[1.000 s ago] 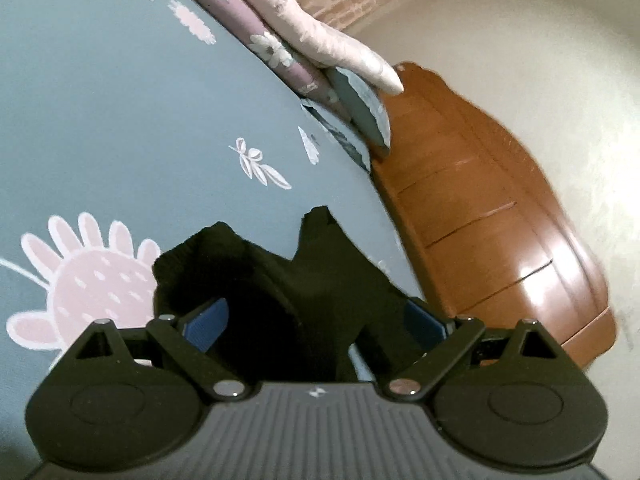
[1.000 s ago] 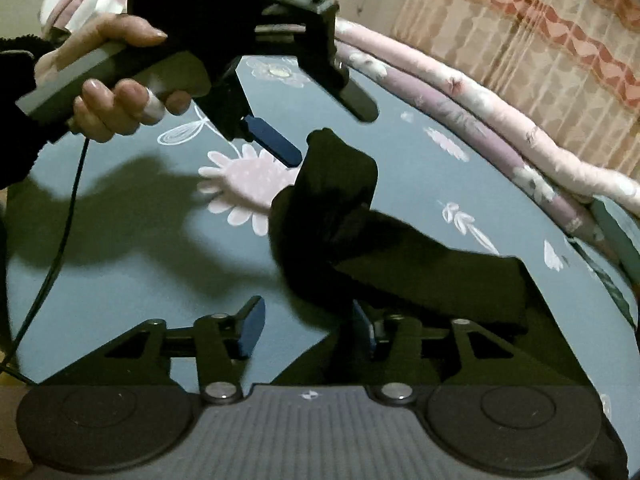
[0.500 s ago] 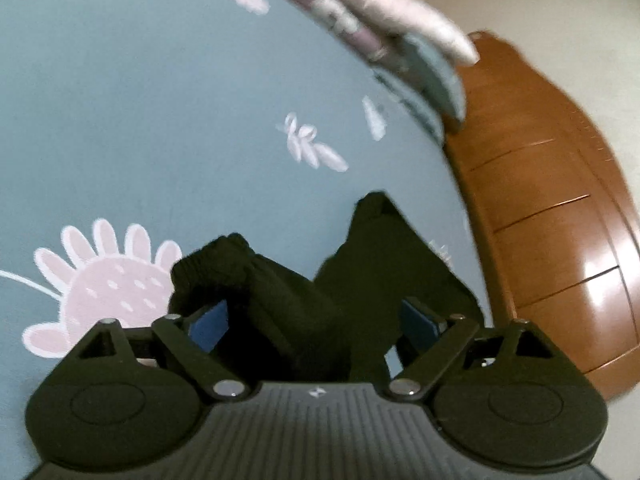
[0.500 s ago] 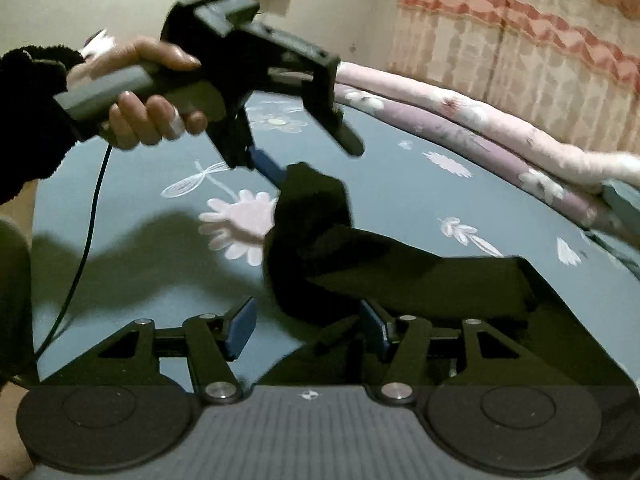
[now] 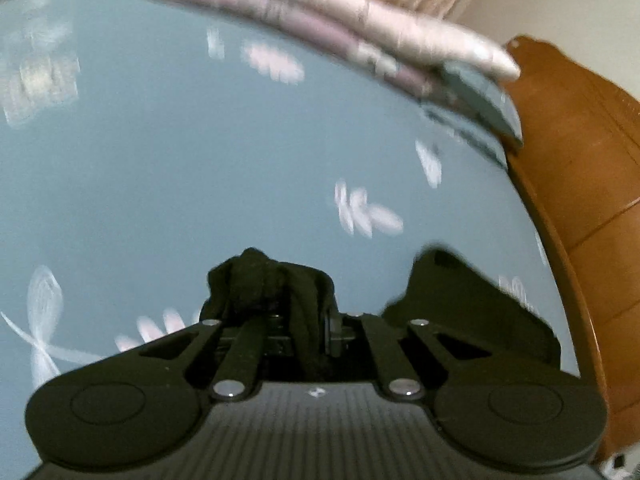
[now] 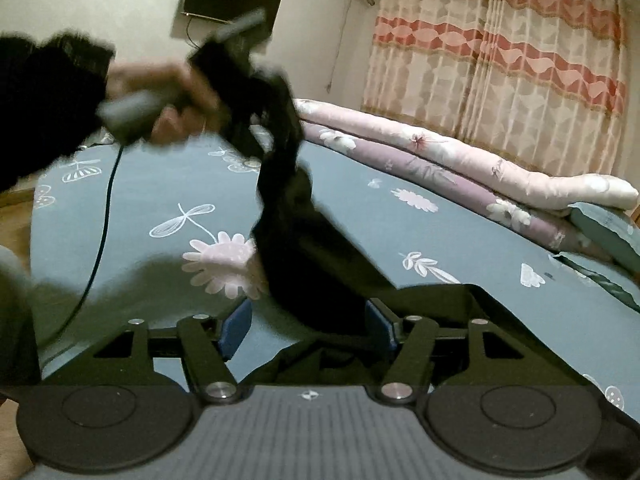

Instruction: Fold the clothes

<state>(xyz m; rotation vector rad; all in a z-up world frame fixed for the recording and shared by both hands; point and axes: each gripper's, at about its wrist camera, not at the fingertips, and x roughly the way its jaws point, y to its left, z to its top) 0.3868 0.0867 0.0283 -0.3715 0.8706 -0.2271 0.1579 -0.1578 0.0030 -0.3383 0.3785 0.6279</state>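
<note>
Black knit garment [image 6: 296, 240]: one end bunched, lifted clear of blue flower-print bed sheet [image 6: 400, 236]; other end spread flat on sheet by right hand-held gripper [image 6: 308, 326].
Left hand-held gripper [image 5: 276, 300]: fingers together, clamped on bunched cloth, raised by hand [image 6: 160, 96].
Right hand-held gripper: blue pads apart, cloth between them, not pinched.
Progress: no finished fold visible; garment mid-lift, uneven. Judged partway; flattening, squaring remain.
Rolled pink quilts [image 6: 460, 160] at far edge, uninvolved.

Left hand-held gripper [image 5: 280, 312] clamped tight and raised; right hand-held gripper [image 6: 308, 326] spread wide, low.
</note>
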